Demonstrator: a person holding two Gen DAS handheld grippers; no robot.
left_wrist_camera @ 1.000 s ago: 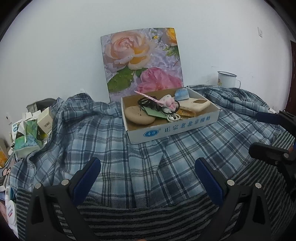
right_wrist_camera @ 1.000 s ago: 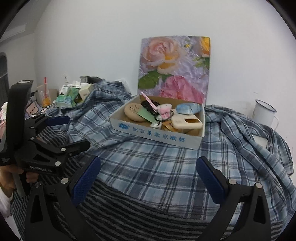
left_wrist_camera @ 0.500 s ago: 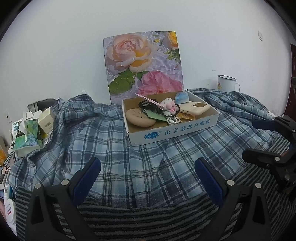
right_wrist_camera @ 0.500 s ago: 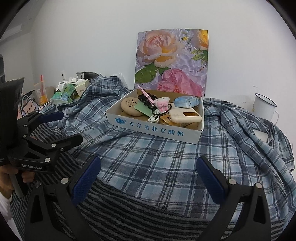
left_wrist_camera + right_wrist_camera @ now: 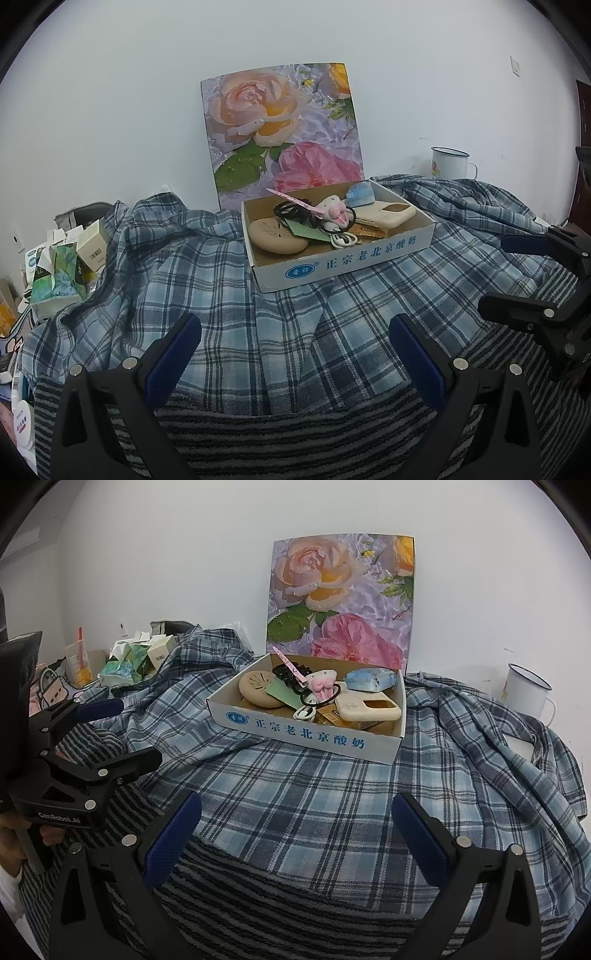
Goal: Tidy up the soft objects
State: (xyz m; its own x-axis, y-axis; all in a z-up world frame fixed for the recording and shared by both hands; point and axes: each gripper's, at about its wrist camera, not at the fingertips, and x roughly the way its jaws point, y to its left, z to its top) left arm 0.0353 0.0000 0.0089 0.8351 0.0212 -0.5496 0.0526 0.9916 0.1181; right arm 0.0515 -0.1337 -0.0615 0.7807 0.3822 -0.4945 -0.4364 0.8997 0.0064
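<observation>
Covering most of the surface in both views is a blue plaid shirt (image 5: 258,314), spread and rumpled across the middle of each frame, lying on top of a grey striped cloth (image 5: 295,443) that shows along the lower edge. A white cardboard box (image 5: 354,258) with blue lettering sits directly on the shirt, centre frame, slightly above the midline. Inside it: a tan round case (image 5: 275,236) at the left end, a beige phone case (image 5: 388,216) at the right end, a pink plush trinket (image 5: 334,212) between them, a black hair clip (image 5: 290,675) and a coiled white cable (image 5: 343,240) toward the front wall. A floral panel (image 5: 284,129) leans against the white wall behind the box. A white enamel mug (image 5: 524,694) stands at the right, just beyond the shirt's edge. Small cartons and tissue packs (image 5: 62,266) crowd the left margin.

The left gripper (image 5: 295,354) is at the bottom of its own view, jaws spread wide, blue pads over the shirt and gripping nothing. The right gripper (image 5: 295,834) shows the same at the bottom of its view: jaws spread, empty, above the line where plaid meets stripes. A hand (image 5: 14,834) holds the left gripper's handle at the lower left of the right wrist view.
</observation>
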